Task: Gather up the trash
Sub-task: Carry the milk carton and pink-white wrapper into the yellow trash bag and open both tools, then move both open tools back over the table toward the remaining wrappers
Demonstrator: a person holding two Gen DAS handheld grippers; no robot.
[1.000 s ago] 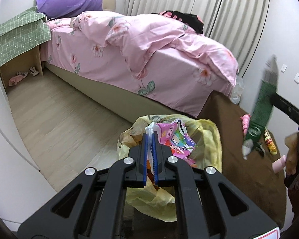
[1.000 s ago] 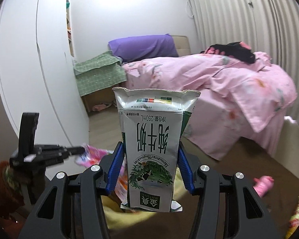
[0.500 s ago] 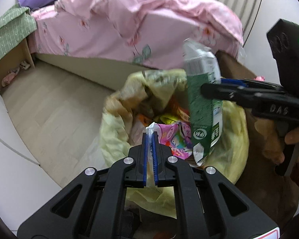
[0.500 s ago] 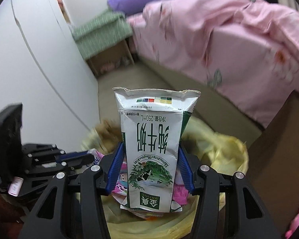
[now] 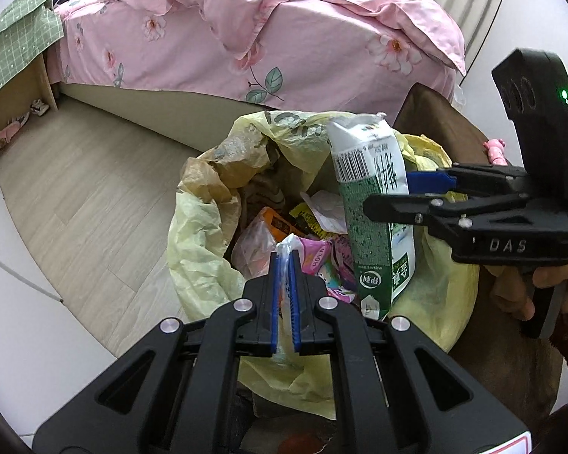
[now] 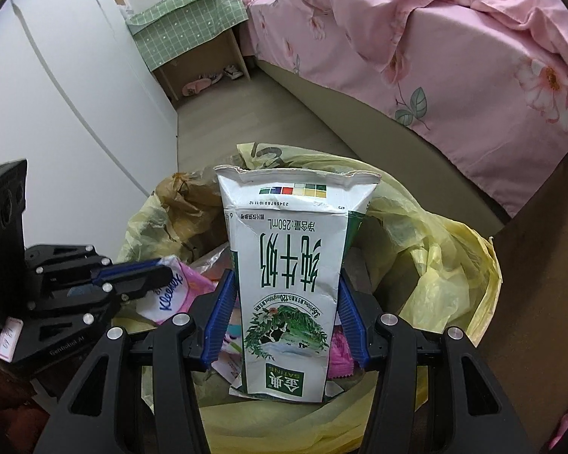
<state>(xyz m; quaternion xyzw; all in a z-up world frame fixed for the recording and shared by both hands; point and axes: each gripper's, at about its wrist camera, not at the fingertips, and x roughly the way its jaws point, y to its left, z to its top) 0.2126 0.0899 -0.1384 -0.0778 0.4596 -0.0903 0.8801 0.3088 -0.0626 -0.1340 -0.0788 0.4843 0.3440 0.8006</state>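
I count 2 grippers, left [image 5: 284, 302] & right [image 6: 284, 325], 1 milk carton [image 6: 289, 283] and 1 yellow trash bag [image 5: 197, 249]. Also 1 Kleenex pack [image 6: 174, 295], 1 bed [image 5: 284, 38], 1 nightstand [image 6: 197, 45] w/ 1 green cloth [image 6: 185, 15]. Wrappers inside bag: too jumbled to count.

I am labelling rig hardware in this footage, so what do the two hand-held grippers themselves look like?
Both match: black angular plastic frames with triangular cut-outs, silver screw heads and slim blue pads on the fingers. The right hand-held gripper has "DAS" embossed on its body and a black puck-shaped block with a green light. The left hand-held gripper carries small pale lettering and a white-and-pink sticker. No cables show.
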